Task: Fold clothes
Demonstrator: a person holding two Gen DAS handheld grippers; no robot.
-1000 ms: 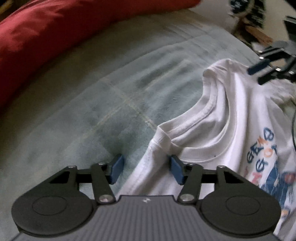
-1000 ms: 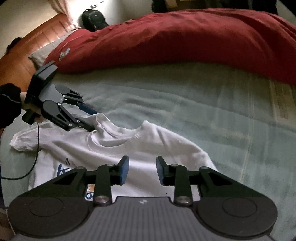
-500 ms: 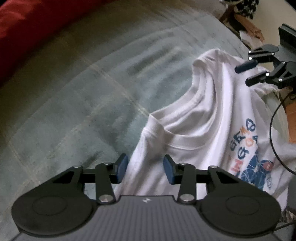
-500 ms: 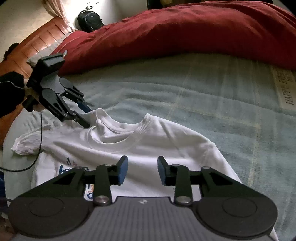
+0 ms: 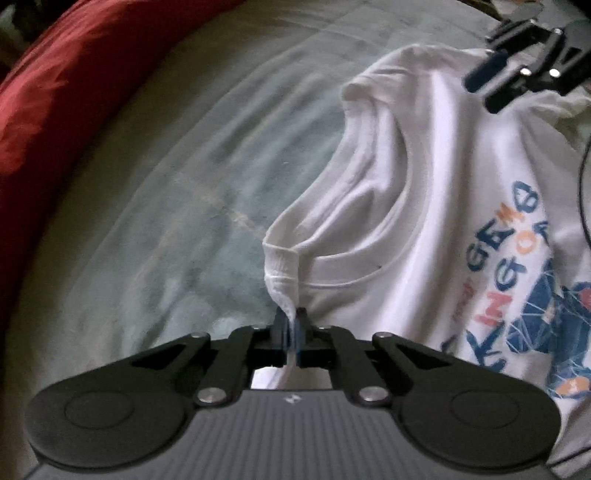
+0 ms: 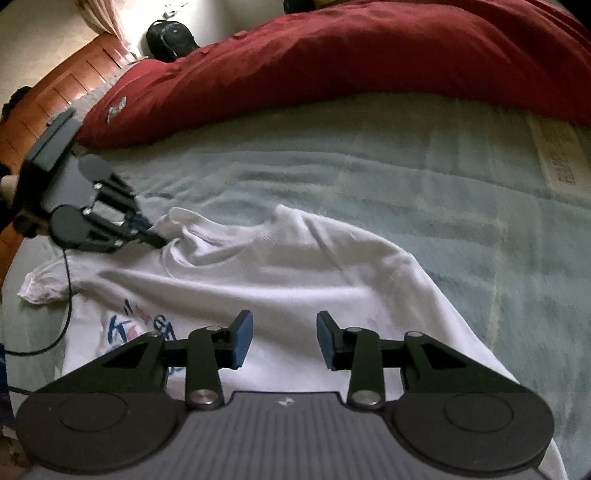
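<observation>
A white T-shirt with a blue and orange print lies face up on the bed. My left gripper is shut on a pinch of its shoulder fabric beside the collar, and the cloth rises into a small peak there. The right wrist view shows that same left gripper at the left, pinching the T-shirt near the neckline. My right gripper hangs open over the shirt's other shoulder with nothing between its fingers. In the left wrist view the right gripper sits open at the top right.
The shirt rests on a pale blue-green blanket. A bulky red duvet lies along the far side. A wooden headboard and a black bag are at the back left. A black cable trails over the left sleeve.
My left gripper went from open to shut on the shirt's shoulder fabric by the collar, bunching it upward. My right gripper stayed open above the shirt and barely shifted.
</observation>
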